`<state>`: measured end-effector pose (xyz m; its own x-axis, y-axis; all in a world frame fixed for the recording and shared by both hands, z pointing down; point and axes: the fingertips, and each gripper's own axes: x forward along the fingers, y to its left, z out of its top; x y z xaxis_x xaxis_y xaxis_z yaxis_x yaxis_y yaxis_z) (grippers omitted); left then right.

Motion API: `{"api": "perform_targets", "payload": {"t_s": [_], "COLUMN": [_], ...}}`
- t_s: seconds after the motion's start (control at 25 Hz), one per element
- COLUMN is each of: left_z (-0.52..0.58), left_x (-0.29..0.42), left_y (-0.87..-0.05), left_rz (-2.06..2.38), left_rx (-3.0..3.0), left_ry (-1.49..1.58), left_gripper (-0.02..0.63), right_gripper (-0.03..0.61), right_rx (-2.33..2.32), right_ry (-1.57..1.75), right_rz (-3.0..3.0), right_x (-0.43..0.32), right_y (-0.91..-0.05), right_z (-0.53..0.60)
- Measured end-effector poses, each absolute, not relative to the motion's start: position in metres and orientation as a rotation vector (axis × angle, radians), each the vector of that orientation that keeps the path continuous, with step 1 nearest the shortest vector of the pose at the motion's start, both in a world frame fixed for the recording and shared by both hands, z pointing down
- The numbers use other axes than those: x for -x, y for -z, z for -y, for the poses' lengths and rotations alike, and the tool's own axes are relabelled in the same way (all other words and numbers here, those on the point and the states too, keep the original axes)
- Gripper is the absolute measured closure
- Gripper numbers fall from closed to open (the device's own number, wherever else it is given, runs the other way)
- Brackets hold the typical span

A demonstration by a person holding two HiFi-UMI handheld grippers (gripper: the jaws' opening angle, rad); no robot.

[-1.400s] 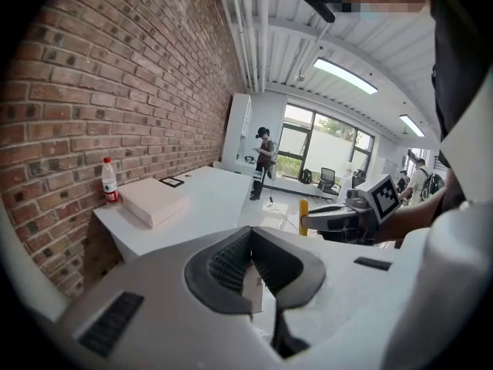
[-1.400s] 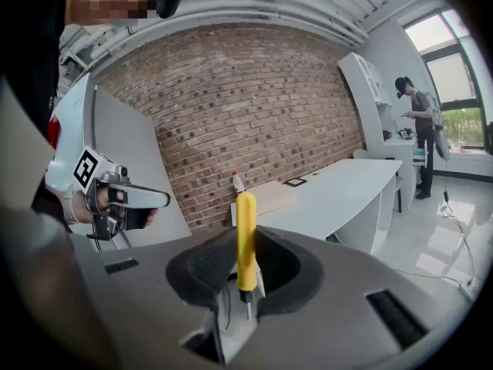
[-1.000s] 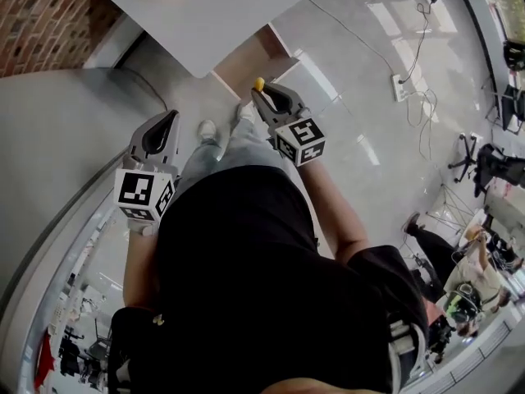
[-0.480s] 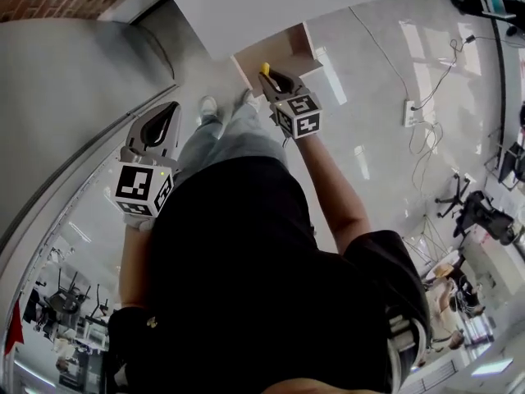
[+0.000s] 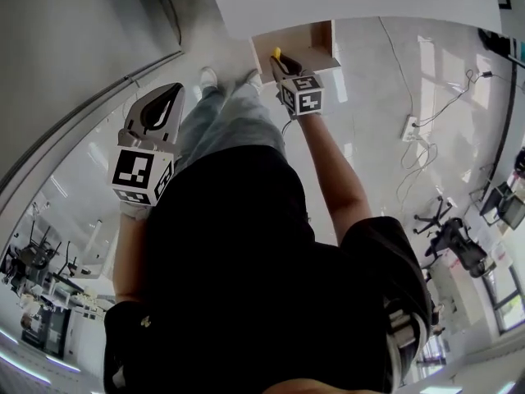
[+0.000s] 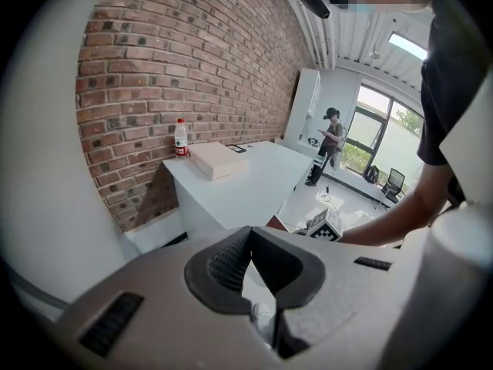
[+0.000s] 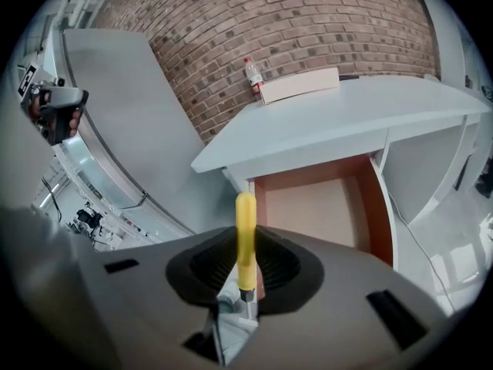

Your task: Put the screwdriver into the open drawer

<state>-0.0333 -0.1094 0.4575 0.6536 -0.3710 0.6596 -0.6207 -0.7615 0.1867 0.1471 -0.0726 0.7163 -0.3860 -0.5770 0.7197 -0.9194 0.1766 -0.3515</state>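
Two grippers show in the head view, well apart. The right gripper (image 5: 283,61) reaches out to the open drawer (image 7: 379,206) under the white desk (image 7: 339,118); its jaws are clamped on the yellow handle of the screwdriver (image 7: 245,233), which stands upright between them. The handle's rounded end juts past the jaw tips. Below it only a short piece of metal shaft shows, and the rest is lost behind the gripper body. From the head view only the yellow end is seen, over the drawer's near corner; how high it sits above the drawer floor cannot be told.

That gripper body cuts off the drawer's near part, and what shows of the brown floor holds nothing. A bottle (image 7: 251,72) and a flat box (image 7: 300,85) rest on the desk by the brick wall.

The left gripper (image 5: 158,113) is held beside the person's torso, its jaw tips together with nothing between them. The black shirt fills much of the head view.
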Motion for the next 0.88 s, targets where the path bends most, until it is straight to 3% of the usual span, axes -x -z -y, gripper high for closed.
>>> {"api": "perform_targets", "payload": {"t_s": [0.88], "left_z": [0.088], "left_x": [0.092], "left_y": [-0.492], "left_rz": [0.93], "left_rx": [-2.274], "left_ry": [-0.909], "left_gripper": [0.611], "right_gripper": [0.502], "right_rx": [-1.135], "right_ry": [-1.017], "right_rz": [1.927], "right_x": [-0.123], "right_y": [-0.838], "right_z": [0.099]}}
